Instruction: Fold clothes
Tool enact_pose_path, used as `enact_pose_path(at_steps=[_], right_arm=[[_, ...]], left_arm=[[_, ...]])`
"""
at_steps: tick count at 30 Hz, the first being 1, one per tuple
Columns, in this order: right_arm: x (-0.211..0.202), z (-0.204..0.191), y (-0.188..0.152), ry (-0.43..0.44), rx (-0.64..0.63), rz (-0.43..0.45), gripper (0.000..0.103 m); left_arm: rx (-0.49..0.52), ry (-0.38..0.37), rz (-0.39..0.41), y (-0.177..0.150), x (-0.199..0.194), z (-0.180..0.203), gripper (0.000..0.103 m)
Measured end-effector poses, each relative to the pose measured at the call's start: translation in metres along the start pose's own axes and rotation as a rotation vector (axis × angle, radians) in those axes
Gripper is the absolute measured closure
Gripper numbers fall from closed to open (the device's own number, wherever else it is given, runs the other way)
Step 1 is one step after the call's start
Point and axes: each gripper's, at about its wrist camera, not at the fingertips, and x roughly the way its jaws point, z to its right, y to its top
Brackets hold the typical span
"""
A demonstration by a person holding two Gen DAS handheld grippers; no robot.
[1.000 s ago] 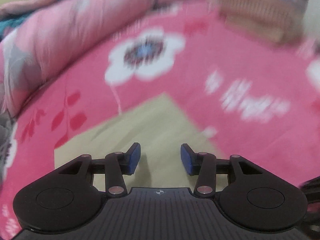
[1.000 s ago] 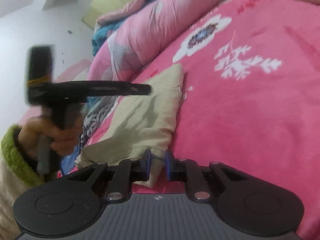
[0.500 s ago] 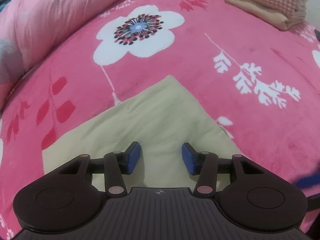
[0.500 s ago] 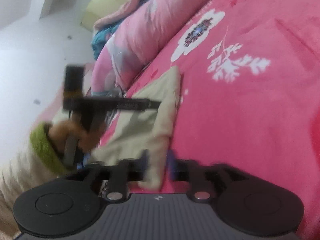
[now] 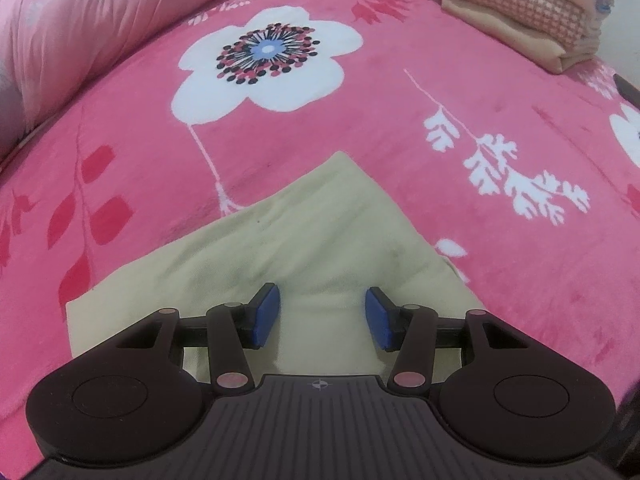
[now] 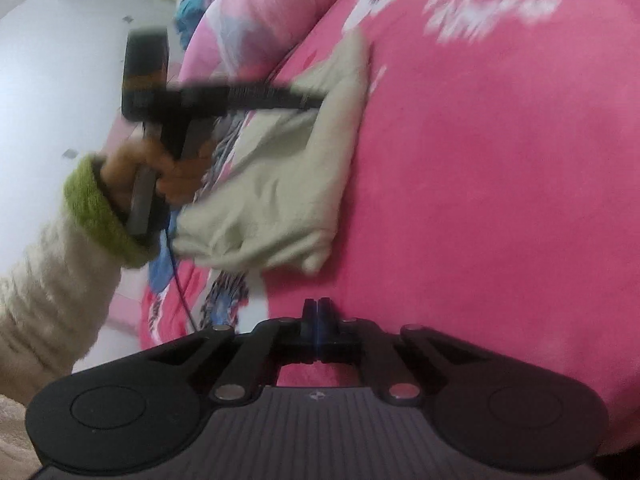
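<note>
Bed with pink floral fleece blanket [image 5: 400,92] carries: folded beige cloth [image 5: 304,240], stacked folded clothes [image 5: 520,8], pink quilted duvet [image 5: 60,28].

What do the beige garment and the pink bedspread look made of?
Garment: seemingly soft matte woven or knit cotton; it creases gently, with no sheen. Bedspread: likely plush fleece; its nap is fuzzy and faintly brushed, and the flower print has soft edges.

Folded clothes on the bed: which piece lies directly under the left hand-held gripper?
The plain pale-yellow cloth, lying alone beneath the open left hand-held gripper. The checked piece and the tan piece are stacked at the far corner.
</note>
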Motion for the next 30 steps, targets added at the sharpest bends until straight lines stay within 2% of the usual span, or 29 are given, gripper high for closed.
enact_pose_path(at_steps=[3,4,5,7,8,9,11,12,13,14,15,17,21,22,23,24,25,26,27,28,29,30], right_arm=[[-0.031,0.002,0.027,-0.009,0.031,0.154,0.1],[-0.028,0.002,0.037,-0.011,0.034,0.162,0.095],[-0.022,0.003,0.047,-0.012,0.038,0.163,0.081],[0.011,0.007,0.059,0.006,0.064,0.079,0.067],[0.026,0.008,0.056,0.025,0.066,0.026,0.077],[0.035,0.007,0.049,0.038,0.057,0.01,0.08],[0.028,-0.002,0.028,0.012,-0.025,0.058,0.083],[0.02,-0.001,0.017,0.014,-0.016,0.06,0.086],[0.013,0.003,0.007,0.018,-0.003,0.048,0.094],[0.006,0.006,-0.003,0.019,0.01,0.035,0.095],[-0.001,0.008,-0.01,0.004,0.029,0.018,0.102],[-0.017,0.013,-0.017,-0.006,0.076,0.024,0.103],[-0.037,0.024,0.015,0.03,0.185,0.166,0.1],[-0.026,0.018,0.017,0.029,0.15,0.137,0.092],[-0.016,0.012,0.018,0.028,0.116,0.107,0.07],[-0.005,0.006,0.019,0.027,0.082,0.078,0.06],[0.006,0.0,0.02,0.025,0.048,0.048,0.056],[0.016,-0.006,0.021,0.024,0.013,0.018,0.063],[0.027,-0.012,0.022,0.023,-0.021,-0.011,0.064],[0.035,-0.017,0.022,0.02,-0.051,-0.038,0.069],[0.028,-0.018,0.009,-0.001,-0.051,-0.05,0.088],[0.021,-0.018,-0.003,-0.022,-0.052,-0.062,0.101]], left_arm=[[0.002,-0.001,0.0,0.001,-0.001,0.0,0.053],[0.001,-0.002,-0.001,0.001,-0.001,0.0,0.053],[0.0,-0.003,-0.002,0.001,0.0,0.0,0.053],[-0.004,-0.004,-0.001,0.001,0.0,-0.001,0.053],[-0.006,-0.004,0.0,0.001,0.0,-0.001,0.053],[-0.008,-0.004,0.001,0.001,0.0,-0.001,0.053],[-0.01,-0.009,0.003,0.0,0.0,-0.002,0.053],[-0.01,-0.011,0.004,0.0,0.0,-0.002,0.053],[-0.013,-0.015,0.006,0.0,0.0,-0.003,0.053],[-0.015,-0.017,0.008,0.0,0.0,-0.004,0.053],[-0.013,-0.017,0.013,-0.001,0.0,-0.003,0.053],[-0.009,-0.016,0.02,-0.003,0.0,-0.003,0.053],[-0.014,-0.014,0.023,-0.003,0.0,-0.002,0.053],[-0.016,-0.013,0.022,-0.002,0.0,-0.002,0.053],[-0.018,-0.012,0.021,-0.002,0.0,-0.002,0.053],[-0.021,-0.013,0.02,-0.002,0.0,-0.002,0.053],[-0.025,-0.014,0.019,-0.002,0.0,-0.003,0.053],[-0.029,-0.016,0.019,-0.001,0.0,-0.003,0.053],[-0.029,-0.016,0.022,-0.002,0.0,-0.003,0.053],[-0.03,-0.017,0.025,-0.002,0.0,-0.002,0.053],[-0.032,-0.018,0.031,-0.004,0.0,-0.003,0.053],[-0.036,-0.02,0.039,-0.005,-0.001,-0.003,0.053]])
